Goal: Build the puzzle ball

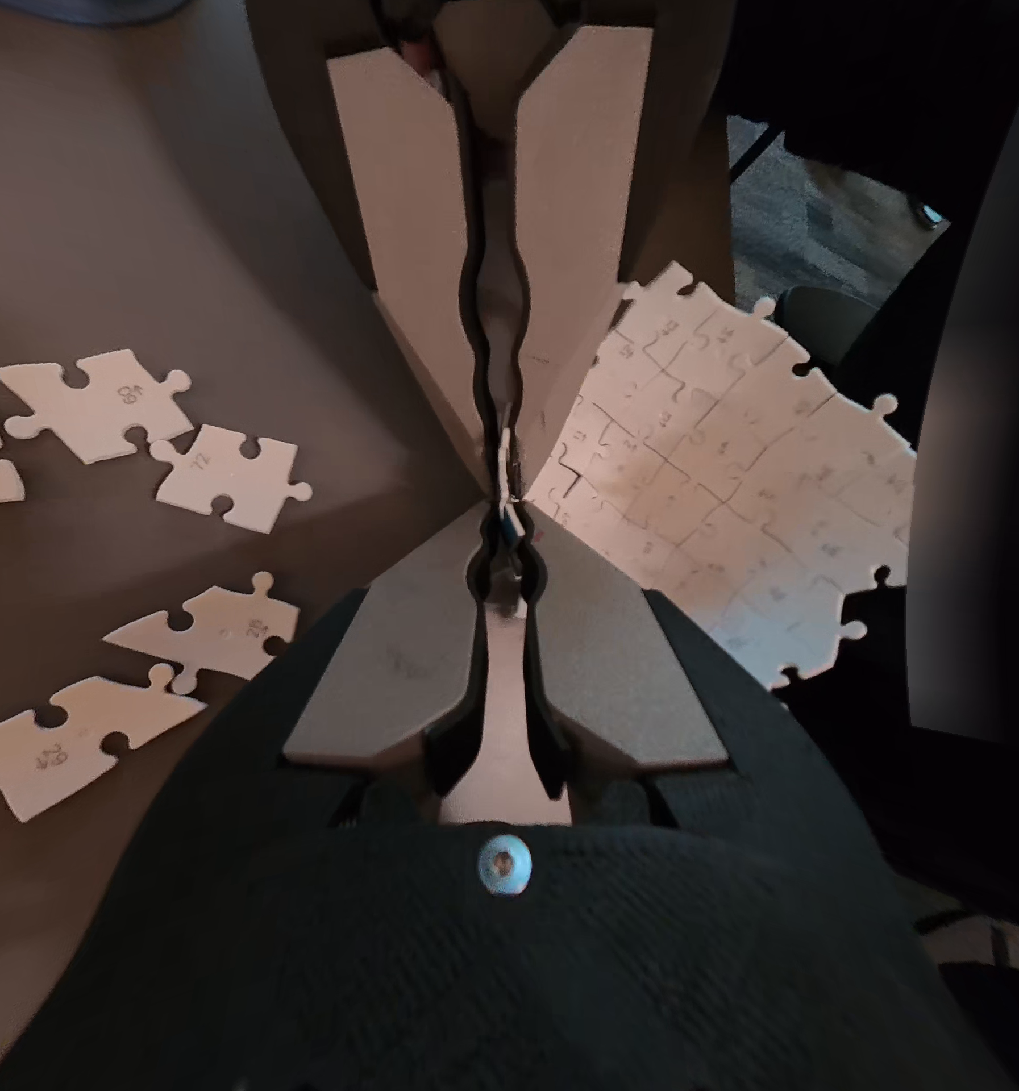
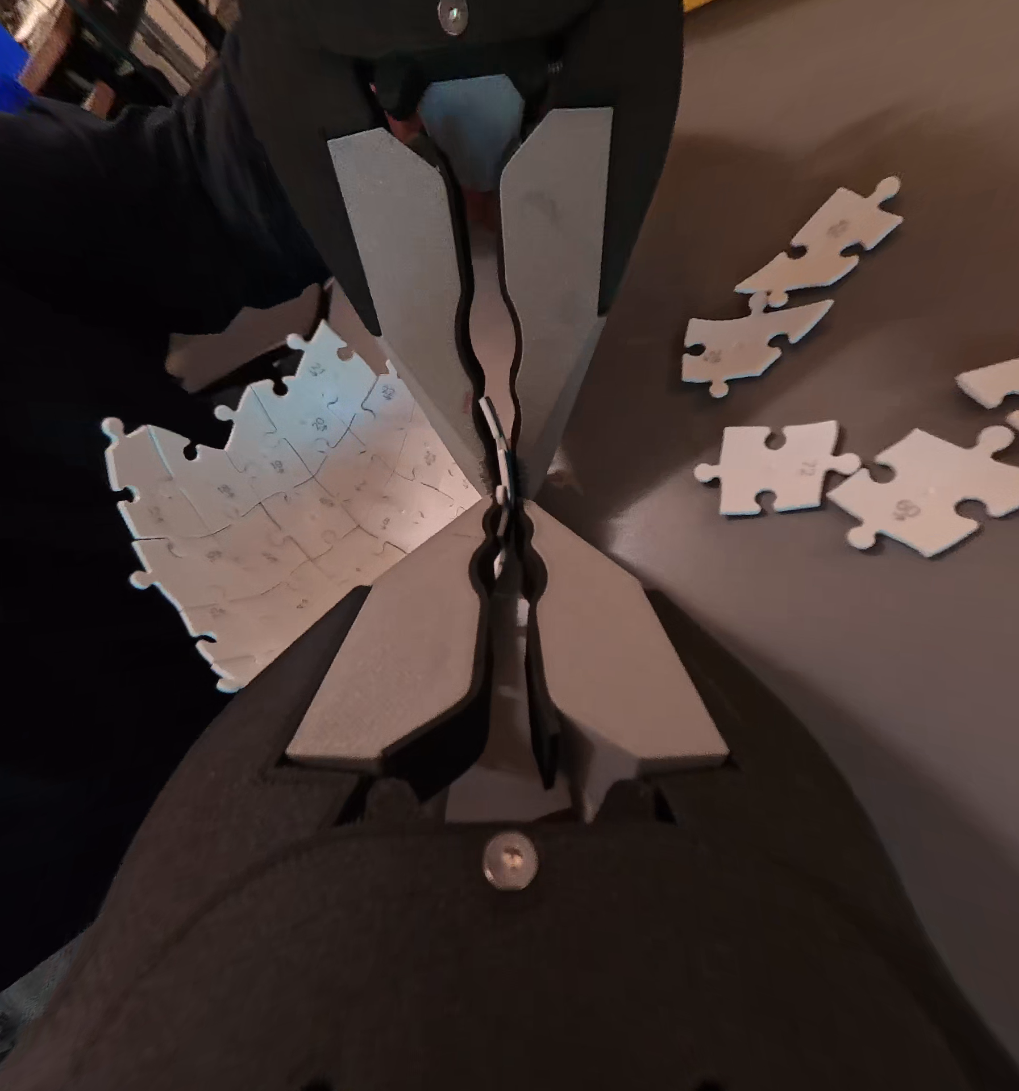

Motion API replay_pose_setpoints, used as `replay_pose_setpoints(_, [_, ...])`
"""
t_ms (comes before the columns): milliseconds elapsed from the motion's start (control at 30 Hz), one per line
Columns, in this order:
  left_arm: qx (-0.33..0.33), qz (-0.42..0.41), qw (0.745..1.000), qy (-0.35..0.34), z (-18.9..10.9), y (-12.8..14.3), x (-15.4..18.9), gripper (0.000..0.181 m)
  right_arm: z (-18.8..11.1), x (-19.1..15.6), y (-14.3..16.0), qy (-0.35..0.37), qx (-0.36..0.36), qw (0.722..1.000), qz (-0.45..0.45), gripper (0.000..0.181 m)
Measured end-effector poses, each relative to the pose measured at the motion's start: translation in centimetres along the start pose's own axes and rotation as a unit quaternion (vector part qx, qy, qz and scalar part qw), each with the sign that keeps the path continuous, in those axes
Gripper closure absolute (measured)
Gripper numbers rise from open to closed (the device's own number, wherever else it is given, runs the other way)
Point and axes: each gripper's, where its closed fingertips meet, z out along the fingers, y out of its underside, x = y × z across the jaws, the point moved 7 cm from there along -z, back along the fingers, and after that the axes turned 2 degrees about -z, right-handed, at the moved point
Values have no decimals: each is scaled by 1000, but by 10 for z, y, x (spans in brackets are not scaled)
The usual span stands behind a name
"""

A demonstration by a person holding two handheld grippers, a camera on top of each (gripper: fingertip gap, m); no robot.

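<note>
Both tongs, left (image 1: 504,590) and right (image 2: 510,590), nose to nose, clamped on the rim of the curved shell (image 1: 725,472) above the bench (image 1: 111,206); probably light, thin, flexing at joints, best pinched near its rim.

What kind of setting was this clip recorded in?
Probably an office or lab workspace, though not for certain. Loose puzzle pieces lie on a plain brown table, grey carpet shows past the table's edge, and cluttered shelving stands in the background of the right wrist view.
</note>
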Motion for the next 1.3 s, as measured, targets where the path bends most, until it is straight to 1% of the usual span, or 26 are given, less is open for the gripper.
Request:
replay_pose_setpoints(100, [13, -10, 1000, 9, -2, -2, -1, 180, -7, 0, 1, -13, 11, 1000, 12, 180])
replay_pose_setpoints(133, [12, -9, 1000, 1, -2, -1, -2, 180, -11, 1, 2, -6, 8, 1000, 7, 172])
replay_pose_setpoints(200, [19, -14, 1000, 2, -4, -1, -2, 180, -15, 1, 4, 6, 10, 1000, -7, 175])
replay_pose_setpoints(333, [20, -20, 1000, 6, -4, -1, -3, 180, -9, -2, 4, 34, 0, 999, -39, 170])
replay_pose_setpoints(400, [20, -21, 1000, 9, -3, 0, -3, 180, -6, -3, 2, 55, -6, 997, -54, 174])
replay_pose_setpoints(433, [18, -22, 1000, 9, -3, 0, -4, 180, -4, -4, 1, 56, -8, 997, -59, 179])
replay_pose_setpoints(567, [21, -33, 999, 21, -3, 1, -5, 180, -2, -8, 1, 78, -15, 994, -76, 179])
replay_pose_setpoints(667, [24, -61, 997, 36, -1, 3, -9, 180, -1, -7, 3, 95, -19, 992, -78, 178])
replay_pose_setpoints(733, [13, -73, 996, 47, 1, 6, -10, 178, 0, -8, 3, 107, -18, 991, -80, 178])
replay_pose_setpoints(767, [2, -75, 996, 50, 4, 7, -9, 173, 0, -9, 3, 112, -18, 990, -82, 178])
replay_pose_setpoints(833, [-6, -76, 995, 57, 6, 8, -7, 174, 0, -9, 3, 119, -18, 989, -86, 177])
replay_pose_setpoints(900, [-10, -75, 996, 47, 3, 8, -7, 171, 0, -7, 4, 118, -17, 989, -82, 176])
replay_pose_setpoints(967, [-3, -73, 997, 22, -3, 7, -8, 161, 1, -4, 5, 121, -21, 990, -76, 174])
replay_pose_setpoints(1067, [8, -73, 997, -3, -12, 7, -9, 161, 3, -3, 5, 120, -24, 990, -73, 173])
replay_pose_setpoints(1133, [-7, -78, 997, 1, -10, 10, -8, 160, 2, -4, 3, 121, -22, 989, -78, 174])
replay_pose_setpoints(1167, [-15, -82, 997, 7, -7, 12, -7, 161, 2, -4, 3, 122, -23, 989, -81, 181])
replay_pose_setpoints(1233, [-15, -86, 996, 19, -5, 12, -5, 161, 2, -5, 4, 119, -23, 989, -83, 181])
replay_pose_setpoints(1300, [-20, -79, 997, 16, -5, 13, -4, 164, 3, -6, 4, 114, -23, 990, -82, 181])
